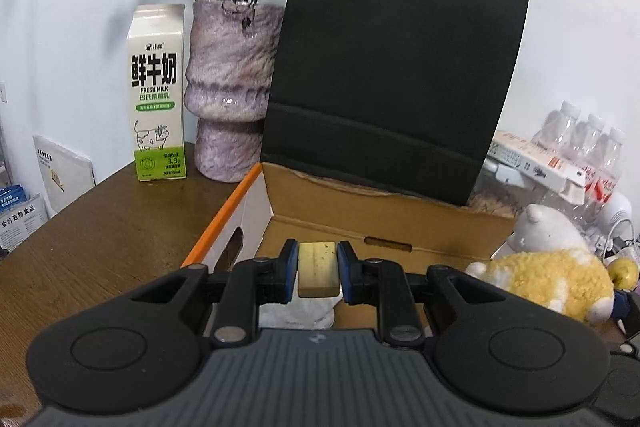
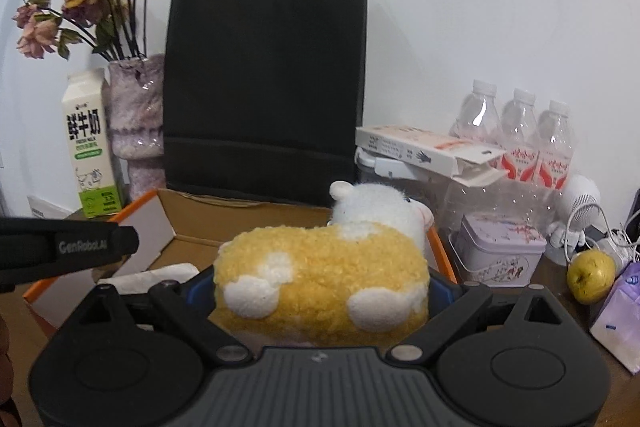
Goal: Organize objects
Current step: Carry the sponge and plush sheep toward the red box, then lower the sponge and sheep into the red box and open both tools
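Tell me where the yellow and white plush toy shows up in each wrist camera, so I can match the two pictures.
Left wrist view: the plush toy sits at the lower right, beside the cardboard box.
Right wrist view: the plush toy fills the lower centre, squeezed in the right gripper.
Shared landmark: the black paper bag standing behind the box in both views.

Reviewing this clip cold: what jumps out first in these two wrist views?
The yellow-and-white plush toy fills the right gripper, held above the open cardboard box. The left gripper pinches a small tan block over the same box. Behind it a tall black paper bag dominates the backdrop, with a milk carton and a vase of dried roses to its left.
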Demonstrator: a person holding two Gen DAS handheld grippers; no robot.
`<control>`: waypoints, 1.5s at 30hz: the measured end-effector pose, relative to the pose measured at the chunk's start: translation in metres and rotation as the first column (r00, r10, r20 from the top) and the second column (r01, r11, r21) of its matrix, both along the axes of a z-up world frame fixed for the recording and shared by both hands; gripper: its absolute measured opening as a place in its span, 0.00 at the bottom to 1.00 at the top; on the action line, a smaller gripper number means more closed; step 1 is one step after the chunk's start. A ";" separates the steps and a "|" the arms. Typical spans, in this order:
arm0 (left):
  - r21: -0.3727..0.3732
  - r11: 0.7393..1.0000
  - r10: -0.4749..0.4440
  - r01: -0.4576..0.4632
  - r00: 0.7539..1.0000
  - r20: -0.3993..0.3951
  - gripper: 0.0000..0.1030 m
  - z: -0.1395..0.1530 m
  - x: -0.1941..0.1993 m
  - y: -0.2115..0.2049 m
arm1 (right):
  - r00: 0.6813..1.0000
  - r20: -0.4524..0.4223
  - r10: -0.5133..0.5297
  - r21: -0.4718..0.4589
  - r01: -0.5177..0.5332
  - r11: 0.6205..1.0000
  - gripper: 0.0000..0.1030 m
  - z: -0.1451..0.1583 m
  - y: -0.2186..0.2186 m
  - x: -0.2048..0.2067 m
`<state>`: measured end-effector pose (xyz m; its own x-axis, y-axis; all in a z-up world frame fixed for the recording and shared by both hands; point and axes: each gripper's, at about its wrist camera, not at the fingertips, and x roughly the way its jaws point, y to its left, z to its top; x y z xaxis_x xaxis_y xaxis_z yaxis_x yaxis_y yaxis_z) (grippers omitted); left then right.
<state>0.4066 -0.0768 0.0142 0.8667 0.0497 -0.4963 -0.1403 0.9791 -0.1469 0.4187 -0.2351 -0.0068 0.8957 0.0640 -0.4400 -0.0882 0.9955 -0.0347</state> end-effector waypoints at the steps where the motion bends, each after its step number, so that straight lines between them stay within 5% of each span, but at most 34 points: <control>1: -0.004 1.000 0.003 -0.003 1.000 -0.001 0.21 -0.001 0.001 0.001 | 1.000 -0.005 -0.007 0.000 0.007 1.000 0.94 -0.001 -0.001 0.001; 6: -0.015 1.000 0.018 -0.018 1.000 -0.010 0.26 -0.003 0.003 0.005 | 0.999 -0.044 -0.009 -0.005 0.009 1.000 0.98 -0.009 -0.001 0.006; 10: -0.005 0.999 0.038 -0.038 0.999 0.011 0.84 -0.001 0.001 0.005 | 0.999 -0.049 -0.009 -0.005 0.009 1.000 1.00 -0.011 -0.001 0.006; 12: 0.011 0.999 0.052 -0.052 0.998 0.032 0.98 0.001 -0.001 0.004 | 0.999 -0.046 -0.015 0.000 0.015 1.000 1.00 -0.010 -0.002 0.006; 23: -0.007 0.996 0.091 -0.091 0.996 0.024 1.00 0.003 -0.002 0.009 | 0.999 -0.046 -0.022 0.008 0.022 1.000 1.00 -0.008 -0.004 0.005; 45: -0.032 0.999 0.005 -0.003 0.998 0.063 1.00 0.022 -0.047 0.008 | 0.999 0.036 0.019 -0.049 -0.017 0.999 1.00 0.012 0.005 -0.045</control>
